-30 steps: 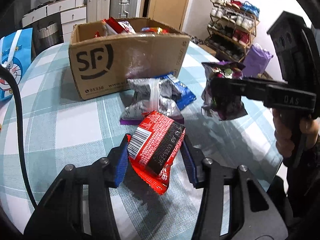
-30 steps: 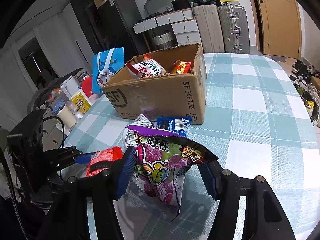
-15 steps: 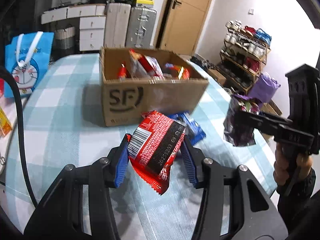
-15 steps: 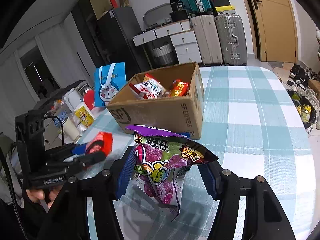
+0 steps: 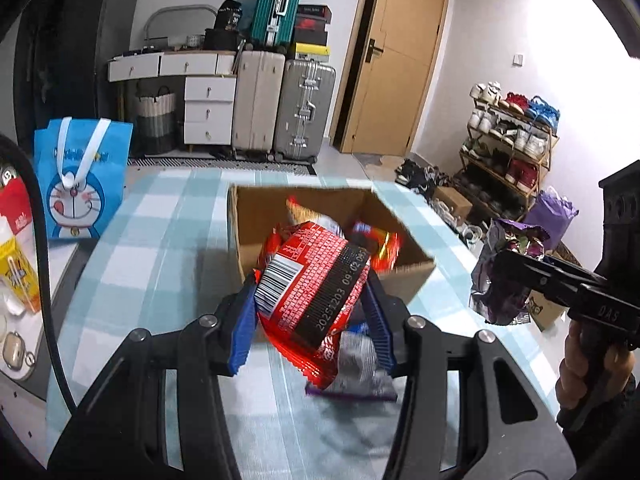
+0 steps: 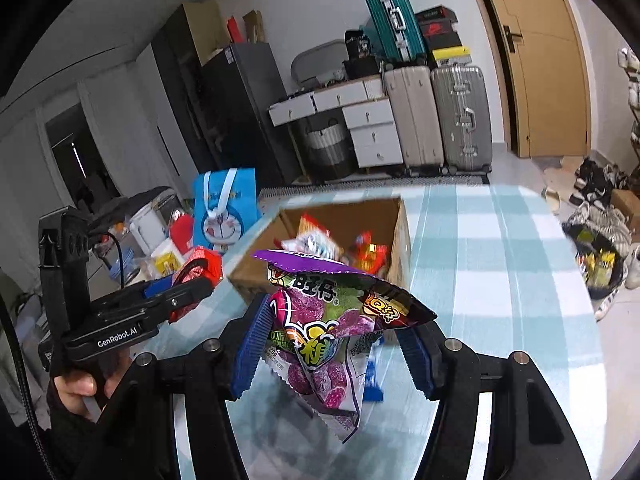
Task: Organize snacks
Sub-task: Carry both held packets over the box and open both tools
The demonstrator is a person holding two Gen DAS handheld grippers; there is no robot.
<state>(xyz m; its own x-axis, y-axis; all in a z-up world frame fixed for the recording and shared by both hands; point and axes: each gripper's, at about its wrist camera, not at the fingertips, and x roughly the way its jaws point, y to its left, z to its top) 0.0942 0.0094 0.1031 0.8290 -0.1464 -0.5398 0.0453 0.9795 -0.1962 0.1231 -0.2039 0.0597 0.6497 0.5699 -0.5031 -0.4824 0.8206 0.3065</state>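
My left gripper (image 5: 312,320) is shut on a red snack packet (image 5: 312,284) with a barcode, held in the air in front of the open cardboard box (image 5: 404,276). My right gripper (image 6: 336,340) is shut on a purple gummy-candy bag (image 6: 320,320), also lifted above the table. Each gripper shows in the other's view: the right gripper (image 5: 508,264) with its purple bag (image 5: 500,292) at the right, the left gripper (image 6: 184,284) with its red packet (image 6: 200,264) at the left. The box (image 6: 402,236) holds several snack packs. A silver and purple pack (image 5: 356,364) lies on the table under the red packet.
A checked teal and white cloth covers the table (image 5: 160,248). A blue cartoon gift bag (image 5: 80,180) stands at the left edge beside small items. Suitcases (image 5: 280,104), drawers and a shoe rack (image 5: 508,144) line the room behind. A blue pack (image 6: 374,376) lies under my right gripper.
Both grippers have risen with their snacks still held. The box now appears from higher up, its inside showing. The left gripper has swung to face the box opening.
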